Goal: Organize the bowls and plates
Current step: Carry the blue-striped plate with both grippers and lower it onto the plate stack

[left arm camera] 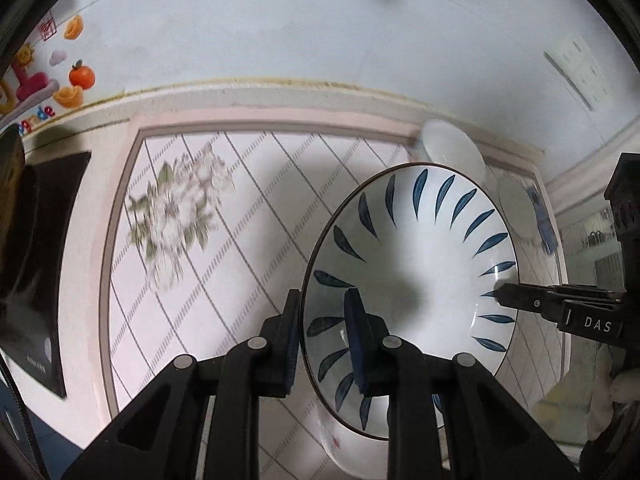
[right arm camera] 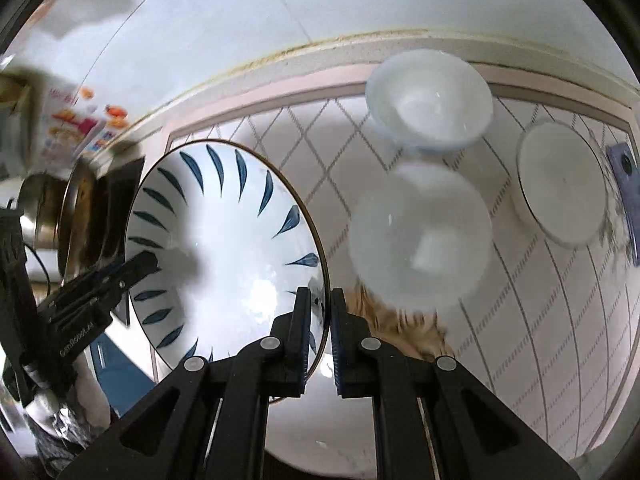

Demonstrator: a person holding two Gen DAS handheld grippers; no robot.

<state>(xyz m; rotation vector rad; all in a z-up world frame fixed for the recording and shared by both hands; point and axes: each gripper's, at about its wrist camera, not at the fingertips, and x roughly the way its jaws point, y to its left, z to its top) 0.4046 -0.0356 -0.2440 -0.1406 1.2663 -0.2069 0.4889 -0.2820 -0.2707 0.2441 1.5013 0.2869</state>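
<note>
A large white bowl with blue leaf strokes [left arm camera: 416,256] hangs tilted above the tablecloth, held from both sides. My left gripper [left arm camera: 323,304] is shut on its left rim, one finger inside the bowl and one outside. In the right wrist view the same bowl [right arm camera: 224,240] fills the left half, and my right gripper [right arm camera: 321,312] is shut on its right rim. Each gripper's fingers show in the other's view, the right one's fingers [left arm camera: 520,300] and the left one's fingers [right arm camera: 132,266], both on the bowl's edge.
Two plain white bowls [right arm camera: 430,100] [right arm camera: 420,236] and a small white plate [right arm camera: 560,184] sit on the diamond-lined tablecloth [left arm camera: 224,248]. A blue object [right arm camera: 624,176] lies at the far right. A metal pot [right arm camera: 44,208] and a black slab [left arm camera: 40,240] stand at the left.
</note>
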